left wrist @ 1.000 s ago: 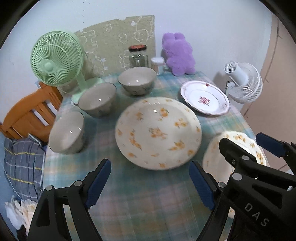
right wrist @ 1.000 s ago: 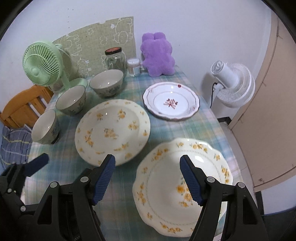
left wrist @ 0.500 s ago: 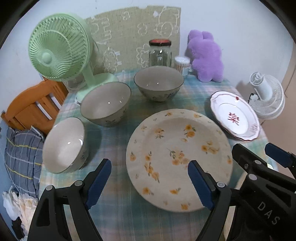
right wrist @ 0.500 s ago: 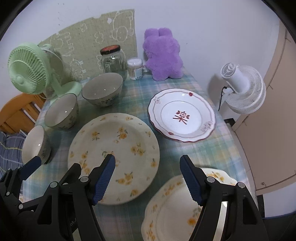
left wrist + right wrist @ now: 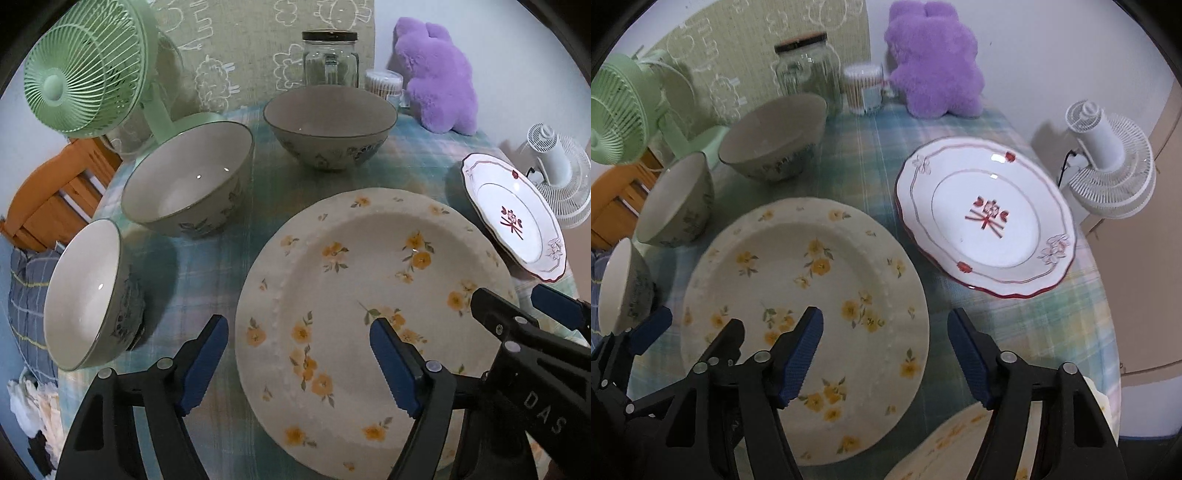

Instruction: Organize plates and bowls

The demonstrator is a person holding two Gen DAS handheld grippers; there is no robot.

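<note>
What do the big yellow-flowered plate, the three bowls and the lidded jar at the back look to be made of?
Large cream plate with yellow flowers: likely glazed ceramic, with a soft sheen and a beaded raised rim.
Three grey-green floral bowls: probably glazed ceramic too; glossy white insides show pinpoint highlights.
Clear jar with dark lid: glass by its transparency; the lid's material is unclear.

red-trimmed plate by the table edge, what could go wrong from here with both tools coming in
The red-trimmed plate lies near the table edge by the white fan; a nudge could slide it off. The open left tool and right tool crowd the yellow-flower plate and might collide. The nearest bowl sits near the left edge.
</note>
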